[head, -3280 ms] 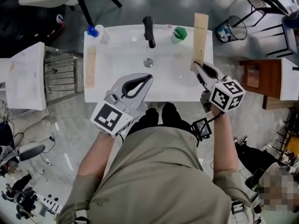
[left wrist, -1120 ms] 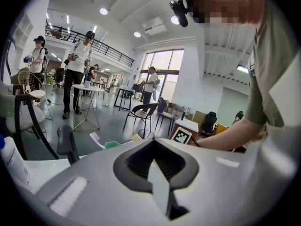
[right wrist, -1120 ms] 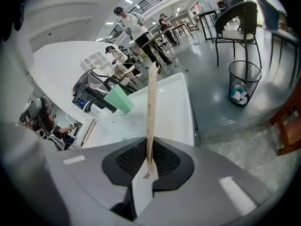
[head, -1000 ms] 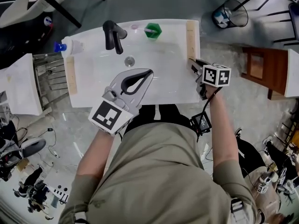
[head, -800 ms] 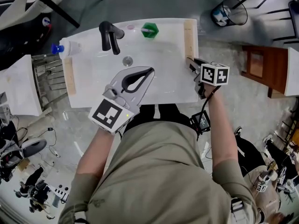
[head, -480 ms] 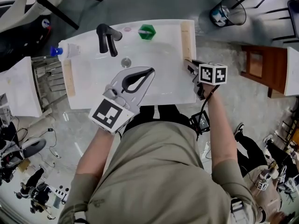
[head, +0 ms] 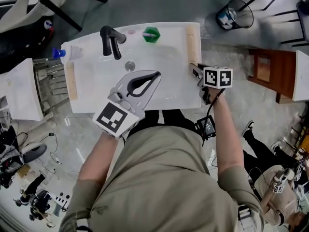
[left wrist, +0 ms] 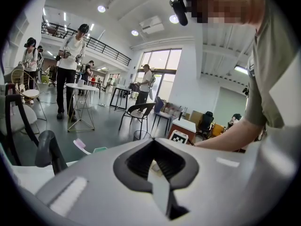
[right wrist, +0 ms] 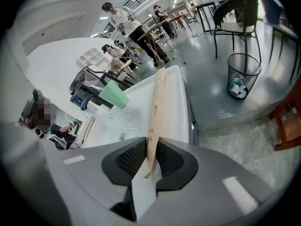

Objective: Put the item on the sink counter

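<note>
A long pale wooden strip (head: 191, 42) lies along the right rim of the white sink counter (head: 96, 98). My right gripper (head: 195, 69) is at its near end. In the right gripper view the strip (right wrist: 156, 98) runs away from between the ribbed pads of the right gripper (right wrist: 151, 155). The pads still touch it as the jaws are opening. My left gripper (head: 156, 74) hovers over the basin's front edge, shut and empty. In its own view the left gripper (left wrist: 154, 147) holds nothing.
A black faucet (head: 110, 40), a green cup (head: 151, 33) and a blue-capped bottle (head: 66, 52) stand at the sink's back. A second wooden strip (head: 72, 80) lies on the left rim. A wire bin (head: 234, 13) and a brown table (head: 264, 74) stand to the right.
The right gripper has stayed at the strip's near end on the right rim. The head view has shifted a little. The left gripper has barely moved.
</note>
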A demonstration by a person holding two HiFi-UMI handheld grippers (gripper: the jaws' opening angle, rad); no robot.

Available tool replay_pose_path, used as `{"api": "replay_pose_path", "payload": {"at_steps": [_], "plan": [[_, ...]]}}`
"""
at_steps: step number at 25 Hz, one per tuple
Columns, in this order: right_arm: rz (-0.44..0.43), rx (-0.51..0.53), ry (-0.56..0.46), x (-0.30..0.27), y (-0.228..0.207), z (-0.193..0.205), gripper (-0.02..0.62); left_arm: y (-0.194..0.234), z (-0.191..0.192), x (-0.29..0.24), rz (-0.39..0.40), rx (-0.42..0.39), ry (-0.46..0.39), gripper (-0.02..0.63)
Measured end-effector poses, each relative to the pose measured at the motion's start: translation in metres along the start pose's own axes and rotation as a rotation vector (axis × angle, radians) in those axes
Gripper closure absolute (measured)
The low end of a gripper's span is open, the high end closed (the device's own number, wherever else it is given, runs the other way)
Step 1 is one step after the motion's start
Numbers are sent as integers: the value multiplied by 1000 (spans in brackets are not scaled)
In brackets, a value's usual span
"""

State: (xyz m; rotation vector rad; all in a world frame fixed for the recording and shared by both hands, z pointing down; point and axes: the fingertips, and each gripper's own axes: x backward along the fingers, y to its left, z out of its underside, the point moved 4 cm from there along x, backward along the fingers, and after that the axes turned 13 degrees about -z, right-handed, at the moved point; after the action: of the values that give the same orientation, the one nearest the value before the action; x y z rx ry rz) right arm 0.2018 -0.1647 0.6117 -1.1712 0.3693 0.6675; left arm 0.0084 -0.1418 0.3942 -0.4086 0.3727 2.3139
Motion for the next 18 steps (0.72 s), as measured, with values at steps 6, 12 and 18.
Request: {"api": "replay_pose_path", "payload": {"at_steps": [6, 12, 18], "plan": [[45, 18, -8, 5, -1, -3, 492, -4, -6, 3, 13, 22, -21, 601], [74, 26, -28, 13, -2, -3, 466, -1, -8, 4, 8, 16, -25, 601], [103, 58, -75, 24, 3, -12, 466, 1, -12, 8, 11, 5, -40, 601]]}}
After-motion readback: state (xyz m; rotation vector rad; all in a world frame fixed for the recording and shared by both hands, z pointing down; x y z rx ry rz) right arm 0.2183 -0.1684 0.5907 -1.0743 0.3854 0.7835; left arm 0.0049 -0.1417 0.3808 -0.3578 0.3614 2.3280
